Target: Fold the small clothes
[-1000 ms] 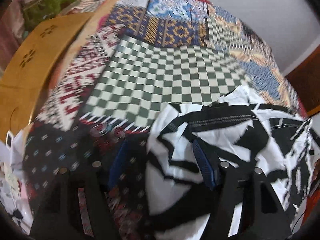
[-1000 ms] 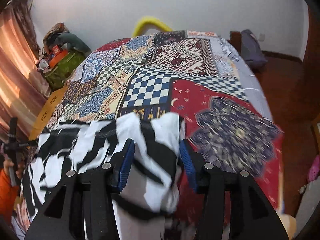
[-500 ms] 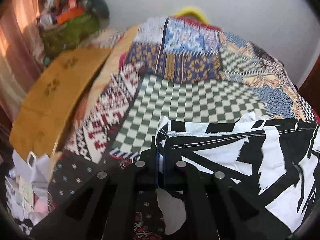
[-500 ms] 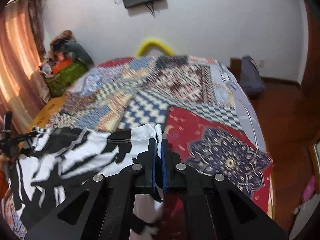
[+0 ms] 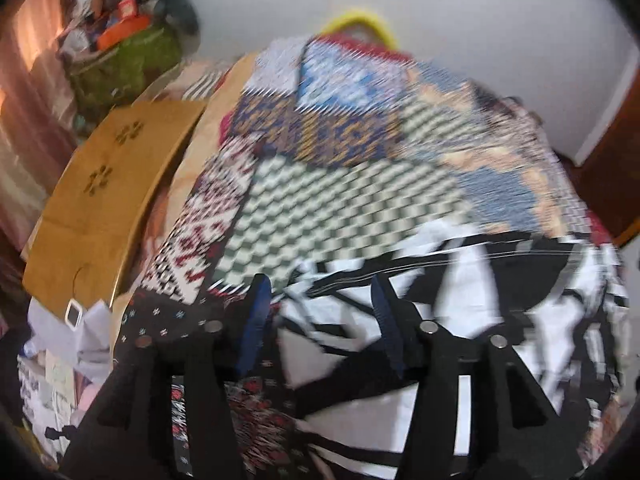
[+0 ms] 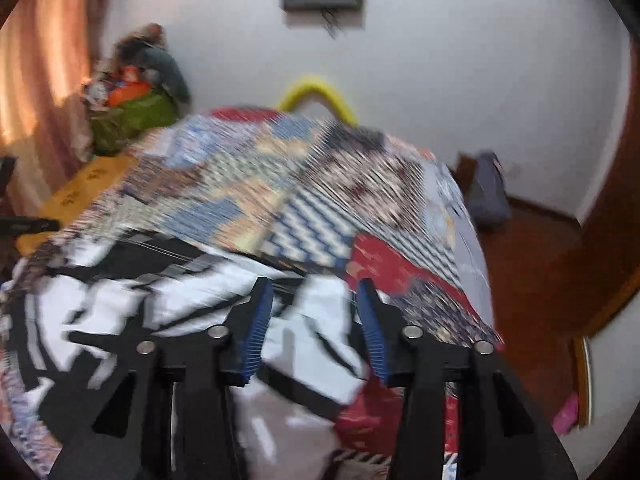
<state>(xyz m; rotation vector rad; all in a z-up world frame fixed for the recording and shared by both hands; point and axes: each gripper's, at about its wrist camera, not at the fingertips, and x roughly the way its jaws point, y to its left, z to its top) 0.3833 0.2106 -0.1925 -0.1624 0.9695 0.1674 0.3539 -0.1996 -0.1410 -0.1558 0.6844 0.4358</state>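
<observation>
A small black-and-white patterned garment [image 5: 500,304] lies on the patchwork bedspread [image 5: 340,184]. It also shows in the right wrist view [image 6: 168,292]. My left gripper [image 5: 320,292] is open, its blue-padded fingers spread over the garment's left edge. My right gripper [image 6: 314,296] is open over the garment's right edge, with cloth lying between the fingers. Both views are blurred by motion.
A wooden board [image 5: 100,208] lies left of the bed, with a green bag [image 5: 124,60] of clutter behind it. A yellow curved object [image 6: 316,96] stands at the bed's far end. A wooden floor [image 6: 532,248] and a dark bag [image 6: 486,188] lie to the right.
Both grippers were shut on the garment's edge half a second ago and have now opened, letting the cloth go. The garment has dropped onto the bedspread.
</observation>
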